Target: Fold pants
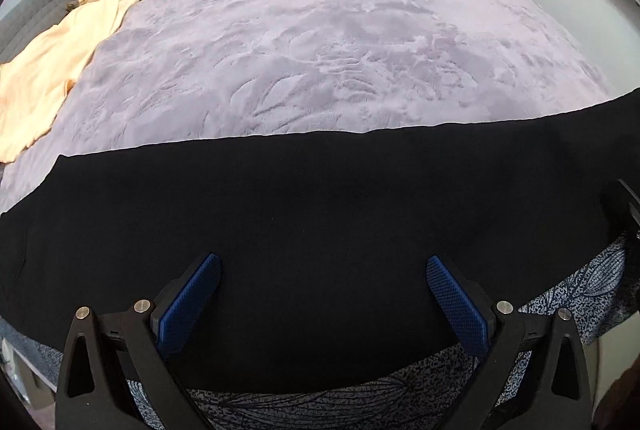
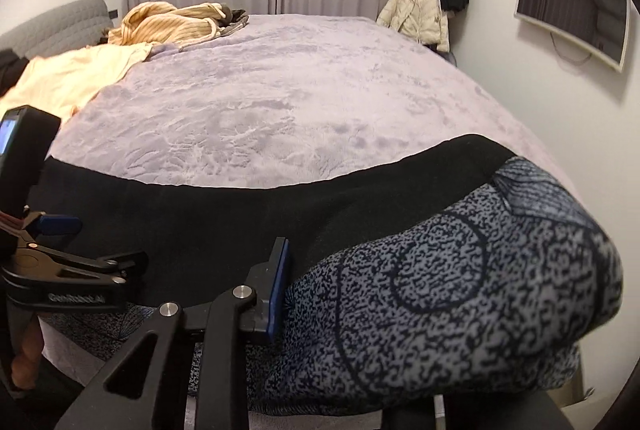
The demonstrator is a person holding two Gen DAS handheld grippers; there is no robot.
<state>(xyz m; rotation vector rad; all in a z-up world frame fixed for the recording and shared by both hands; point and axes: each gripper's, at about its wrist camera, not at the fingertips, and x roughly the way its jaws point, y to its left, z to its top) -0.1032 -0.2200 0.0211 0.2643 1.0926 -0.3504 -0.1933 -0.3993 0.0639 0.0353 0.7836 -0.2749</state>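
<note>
Black pants (image 1: pixel 312 206) lie flat in a long band across the near edge of the bed; they also show in the right wrist view (image 2: pixel 224 214). My left gripper (image 1: pixel 323 270) is open, its blue pads (image 1: pixel 188 304) spread wide just over the pants' near edge, holding nothing. In the right wrist view a speckled grey-and-black patterned cloth (image 2: pixel 460 282) bulges up at the right and covers the right finger of my right gripper; only its left finger (image 2: pixel 278 286) shows, beside the cloth. The left gripper (image 2: pixel 76 250) appears there at the left.
A lilac plush blanket (image 1: pixel 320 38) covers the bed. Peach and striped yellow garments (image 1: pixel 72 42) lie at the far left. A grey headboard (image 2: pixel 56 22), curtains, hung jackets (image 2: pixel 424 10) and a wall screen (image 2: pixel 572 18) surround the bed.
</note>
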